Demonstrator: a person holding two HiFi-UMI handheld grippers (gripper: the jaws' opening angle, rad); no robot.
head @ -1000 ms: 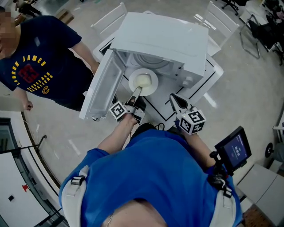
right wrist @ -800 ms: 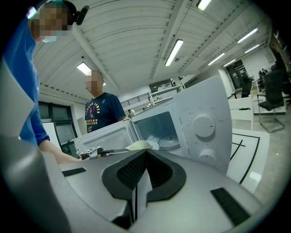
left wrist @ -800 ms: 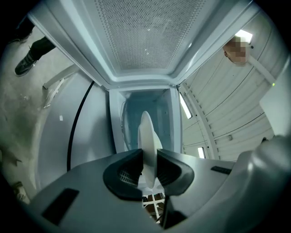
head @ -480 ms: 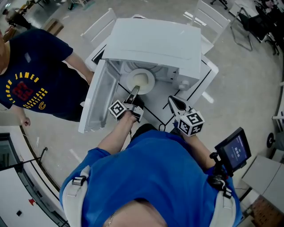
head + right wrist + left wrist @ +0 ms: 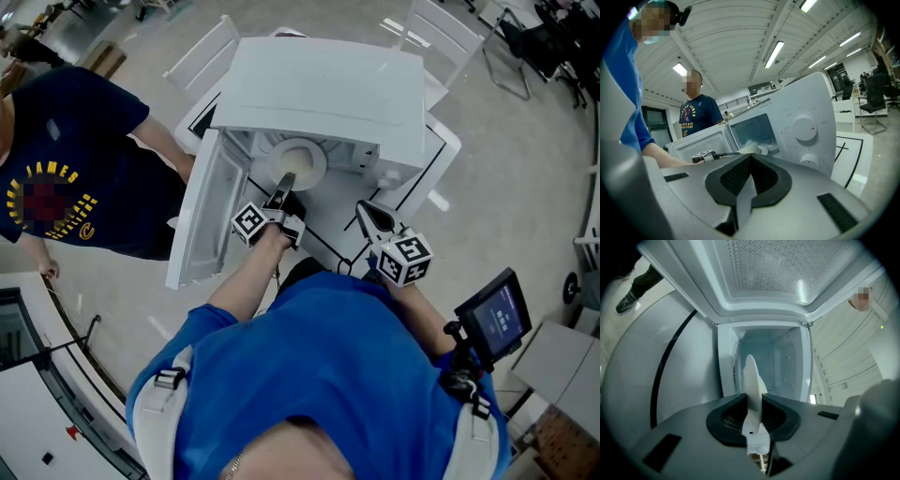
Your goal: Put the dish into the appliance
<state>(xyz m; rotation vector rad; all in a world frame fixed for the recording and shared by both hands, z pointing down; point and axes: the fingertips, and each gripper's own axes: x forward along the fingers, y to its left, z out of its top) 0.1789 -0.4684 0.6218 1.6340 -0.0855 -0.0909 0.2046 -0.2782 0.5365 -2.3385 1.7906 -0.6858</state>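
A white microwave [image 5: 319,80] stands on the table with its door [image 5: 202,211] swung open to the left. My left gripper [image 5: 281,194] is shut on the rim of a white dish [image 5: 298,161], which sits partly inside the cavity under the oven's top. In the left gripper view the dish [image 5: 752,385] shows edge-on between the jaws, in front of the cavity [image 5: 776,359]. My right gripper [image 5: 367,213] is shut and empty, in front of the control panel with its dials [image 5: 805,127]. The dish [image 5: 749,150] shows at the oven mouth in that view too.
A person in a navy T-shirt [image 5: 66,159] stands close to the open door on the left. The white table [image 5: 441,141] carries black lines. White chairs [image 5: 202,52] stand behind it. A small screen [image 5: 494,314] is at my right side.
My left gripper has carried the dish farther into the microwave cavity, so less of the dish shows beyond the oven's top. The right gripper has stayed put.
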